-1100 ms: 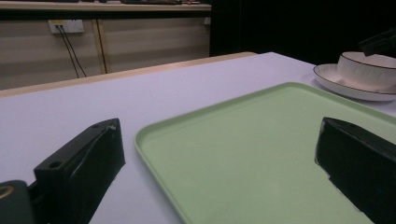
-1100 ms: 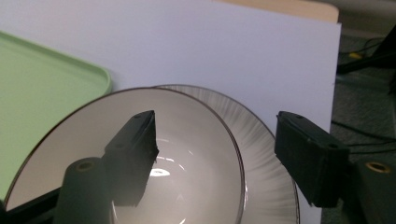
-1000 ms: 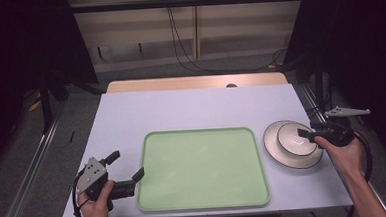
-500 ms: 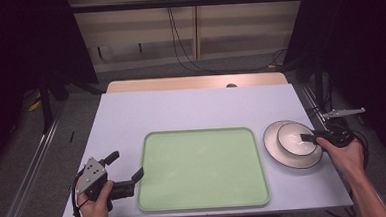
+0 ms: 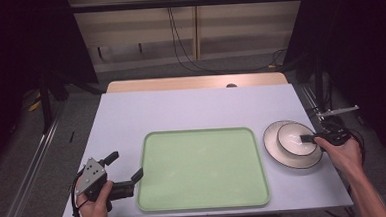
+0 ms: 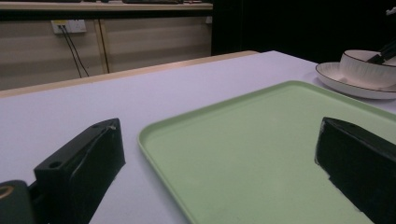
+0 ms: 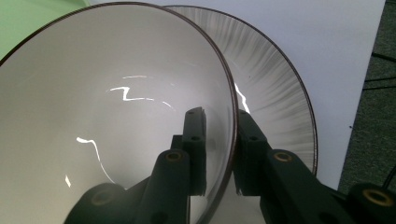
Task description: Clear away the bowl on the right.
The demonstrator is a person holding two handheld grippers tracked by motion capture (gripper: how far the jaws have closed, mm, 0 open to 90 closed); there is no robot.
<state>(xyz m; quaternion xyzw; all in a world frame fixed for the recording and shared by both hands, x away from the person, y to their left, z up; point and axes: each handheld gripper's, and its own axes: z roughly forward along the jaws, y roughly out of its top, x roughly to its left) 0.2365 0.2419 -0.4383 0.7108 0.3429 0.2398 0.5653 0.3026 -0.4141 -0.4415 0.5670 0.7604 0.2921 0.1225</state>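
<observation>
A white bowl (image 5: 293, 136) with a dark rim stands in a white plate (image 5: 272, 147) at the table's right side. My right gripper (image 5: 306, 138) is shut on the bowl's near-right rim. In the right gripper view the bowl's wall (image 7: 116, 93) is pinched between the two jaws of the right gripper (image 7: 220, 114), one inside and one outside, over the plate (image 7: 275, 93). These jaws have just been closing onto that wall. A pale green tray (image 5: 201, 168) lies in the middle. My left gripper (image 5: 126, 165) rests open beside the tray's left edge, holding nothing; the tray (image 6: 261, 140) lies between its jaws ahead.
The white table (image 5: 191, 108) has bare room behind and left of the tray. The bowl (image 6: 366, 70) and plate (image 6: 345, 86) stand past the tray's far corner in the left gripper view. Cables hang behind the table; dark curtains flank it.
The right gripper's jaws have closed on the bowl's rim, and the hand has shifted slightly. The left hand has stayed put.
</observation>
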